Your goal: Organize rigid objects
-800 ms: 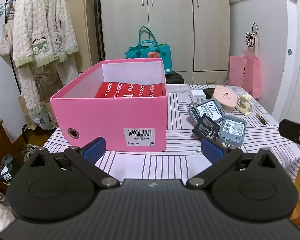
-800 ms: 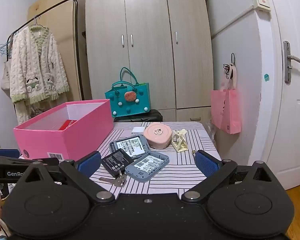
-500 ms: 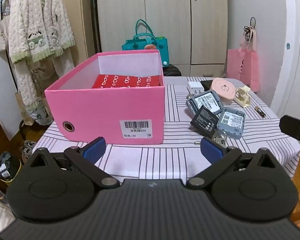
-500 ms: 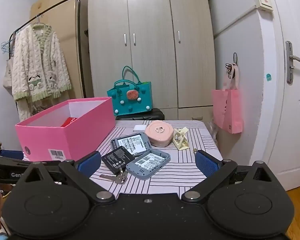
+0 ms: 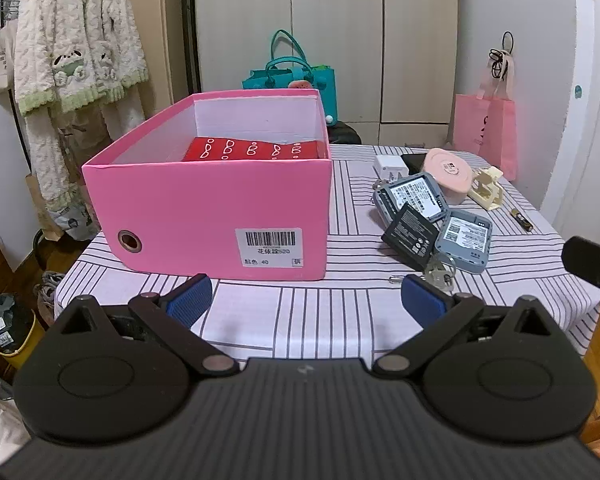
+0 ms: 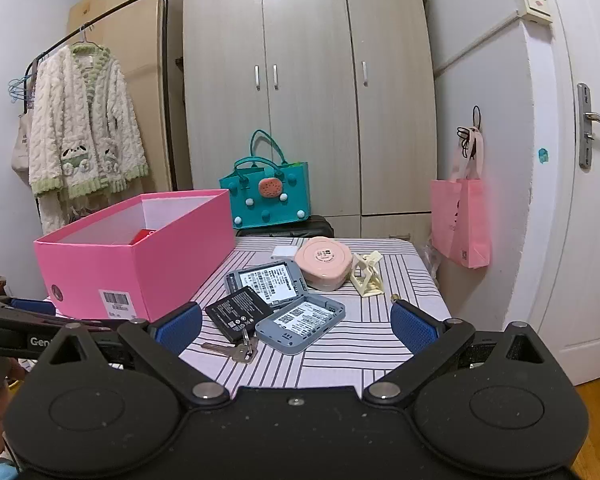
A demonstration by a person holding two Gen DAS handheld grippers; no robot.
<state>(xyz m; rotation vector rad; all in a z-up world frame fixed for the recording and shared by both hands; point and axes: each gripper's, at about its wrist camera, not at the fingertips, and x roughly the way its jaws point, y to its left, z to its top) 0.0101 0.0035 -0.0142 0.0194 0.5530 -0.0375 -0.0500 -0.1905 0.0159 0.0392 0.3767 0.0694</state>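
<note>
— Both claws, left gripper point(image 5: 304, 300) and right gripper point(image 6: 296, 326), stand wide apart and hold nothing.

— Where are the things?

— Right of the open pink cardboard box point(image 5: 220, 216), on the striped cloth: a flat black battery point(image 6: 238, 312) leaning on two grey plastic device shells point(image 6: 300, 322).

— How to take it?

— It looks light, stiff, maybe slippery; I would pinch its long edges.

Lighting: even, soft indoor light from above; faint shadows beneath pink box point(image 5: 220, 216) on tabletop point(image 5: 340, 304). Focus: sharp throughout, no motion blur. Distortion: strong fisheye bowing of wardrobe point(image 6: 308, 92) and door point(image 6: 588, 200); dark corner vignetting
</note>
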